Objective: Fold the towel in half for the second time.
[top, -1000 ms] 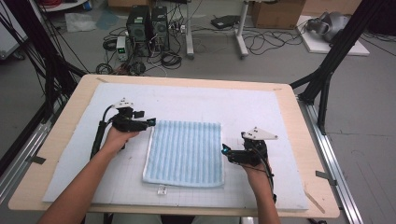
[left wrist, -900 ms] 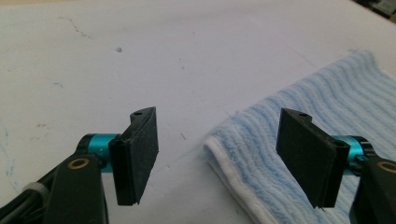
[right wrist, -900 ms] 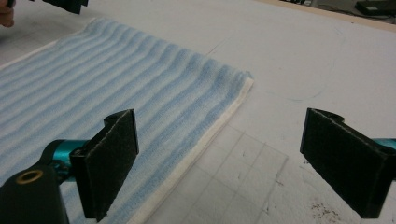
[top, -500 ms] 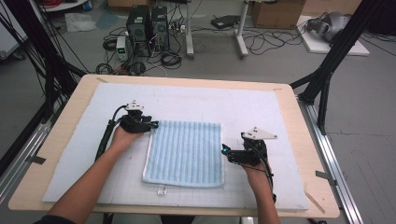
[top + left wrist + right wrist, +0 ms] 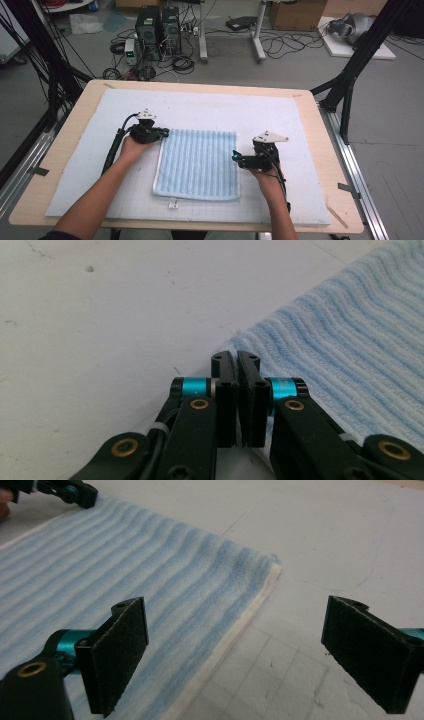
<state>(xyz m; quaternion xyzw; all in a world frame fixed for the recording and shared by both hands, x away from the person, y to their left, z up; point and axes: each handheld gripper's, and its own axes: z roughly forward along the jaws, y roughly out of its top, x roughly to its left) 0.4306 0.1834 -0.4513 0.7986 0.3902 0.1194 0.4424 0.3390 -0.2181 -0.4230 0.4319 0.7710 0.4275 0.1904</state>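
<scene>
A light blue striped towel (image 5: 197, 162) lies flat on the white mat (image 5: 225, 107). My left gripper (image 5: 165, 133) is at the towel's far left corner. Its jaws have just been closing and now stand shut, and in the left gripper view (image 5: 236, 357) their tips pinch the corner of the towel (image 5: 350, 350). My right gripper (image 5: 234, 157) rests low at the towel's right edge, jaws wide apart. In the right gripper view (image 5: 237, 630) the towel's white-hemmed edge (image 5: 235, 630) runs between the pads untouched. The left gripper (image 5: 75, 492) shows at the far corner there.
The mat covers most of the wooden table (image 5: 330, 150). A small white tag (image 5: 173, 203) lies on the mat just in front of the towel. Black frame legs (image 5: 350, 90) stand by the table's right side, and cables and computers sit on the floor beyond.
The left hand has moved right to the towel's far left corner, and its gripper now lies against the cloth. The right hand has stayed put.
</scene>
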